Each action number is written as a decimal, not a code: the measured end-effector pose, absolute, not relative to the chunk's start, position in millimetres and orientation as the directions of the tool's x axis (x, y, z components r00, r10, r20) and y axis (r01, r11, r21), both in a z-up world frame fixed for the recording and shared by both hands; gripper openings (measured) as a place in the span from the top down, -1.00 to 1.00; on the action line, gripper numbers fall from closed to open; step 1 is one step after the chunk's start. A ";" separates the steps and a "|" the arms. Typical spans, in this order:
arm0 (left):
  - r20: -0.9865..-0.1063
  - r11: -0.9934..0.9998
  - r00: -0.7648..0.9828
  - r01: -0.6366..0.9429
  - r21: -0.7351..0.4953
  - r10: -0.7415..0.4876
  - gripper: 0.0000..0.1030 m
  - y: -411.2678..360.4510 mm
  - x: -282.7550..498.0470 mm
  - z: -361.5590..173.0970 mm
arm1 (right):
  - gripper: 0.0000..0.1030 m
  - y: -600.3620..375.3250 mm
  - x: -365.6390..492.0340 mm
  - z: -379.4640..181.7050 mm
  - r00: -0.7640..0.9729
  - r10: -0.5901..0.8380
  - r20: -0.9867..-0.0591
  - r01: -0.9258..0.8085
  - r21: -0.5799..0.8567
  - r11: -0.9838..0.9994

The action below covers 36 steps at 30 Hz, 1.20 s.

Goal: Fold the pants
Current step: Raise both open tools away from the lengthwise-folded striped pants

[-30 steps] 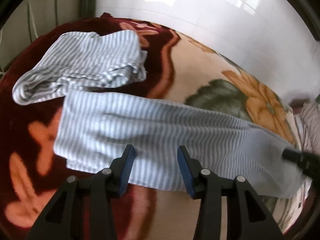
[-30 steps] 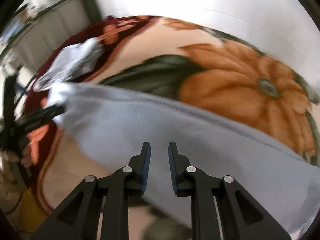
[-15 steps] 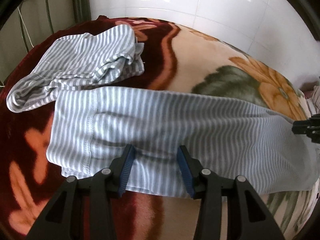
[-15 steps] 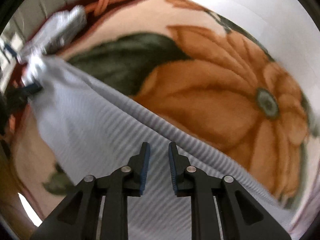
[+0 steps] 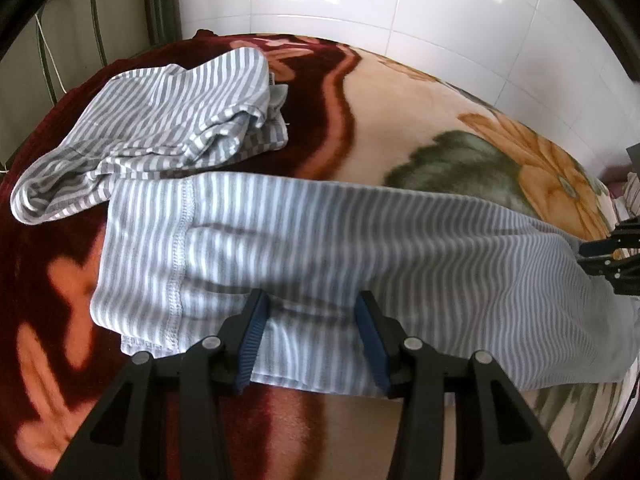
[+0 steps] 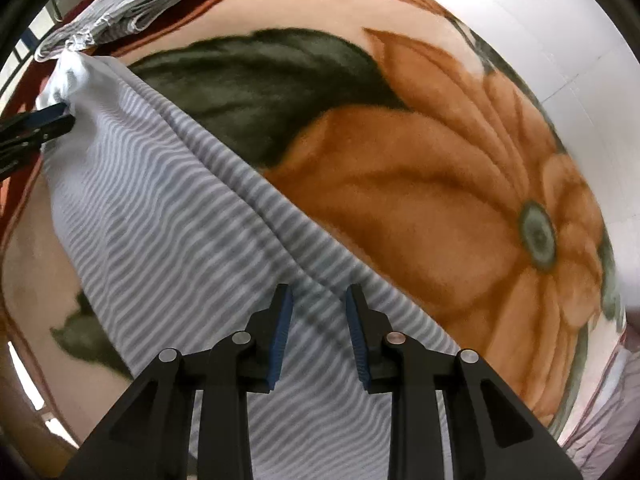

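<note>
Pants (image 5: 340, 240) lie flat across frame centre on the blanket (image 5: 400, 112). Left gripper (image 5: 312, 340) half-open, holding nothing; right gripper (image 6: 318, 332) has just been opening, empty.

No readable text, label, brand, number or sign shows in either view.

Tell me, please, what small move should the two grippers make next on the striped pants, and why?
Probably lower both and close them on the cloth. The left gripper and the right gripper, whose jaws have just been opening, both hang open over the striped pants, which lie flat and long on the floral blanket. Neither holds anything, so no fold can start.
</note>
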<state>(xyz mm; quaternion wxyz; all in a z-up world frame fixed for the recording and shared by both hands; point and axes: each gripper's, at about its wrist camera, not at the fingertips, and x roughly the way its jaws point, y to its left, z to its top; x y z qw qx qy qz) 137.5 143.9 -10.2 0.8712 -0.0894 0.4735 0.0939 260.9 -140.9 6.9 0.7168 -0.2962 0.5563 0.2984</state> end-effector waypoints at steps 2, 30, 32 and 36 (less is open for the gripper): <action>-0.842 0.966 0.534 -0.249 -0.068 0.079 0.06 143.6 137.3 -10.3 | 0.44 -145.6 261.7 10.5 0.195 0.112 -0.974 -0.759 -0.077 0.647; -0.833 0.969 0.544 -0.244 -0.046 0.097 0.02 142.4 139.5 -12.9 | 0.64 -155.4 254.8 9.1 0.478 0.100 -0.873 -0.582 -0.230 0.780; -0.828 0.968 0.553 -0.244 -0.053 0.094 0.02 143.4 139.3 -11.6 | 0.33 -180.5 245.5 28.7 0.527 0.118 -0.842 -0.479 -0.180 0.859; -0.819 0.970 0.567 -0.234 -0.059 0.087 0.02 141.7 133.6 -5.7 | 0.31 -233.4 203.5 56.8 0.535 0.157 -0.830 -0.351 -0.049 0.935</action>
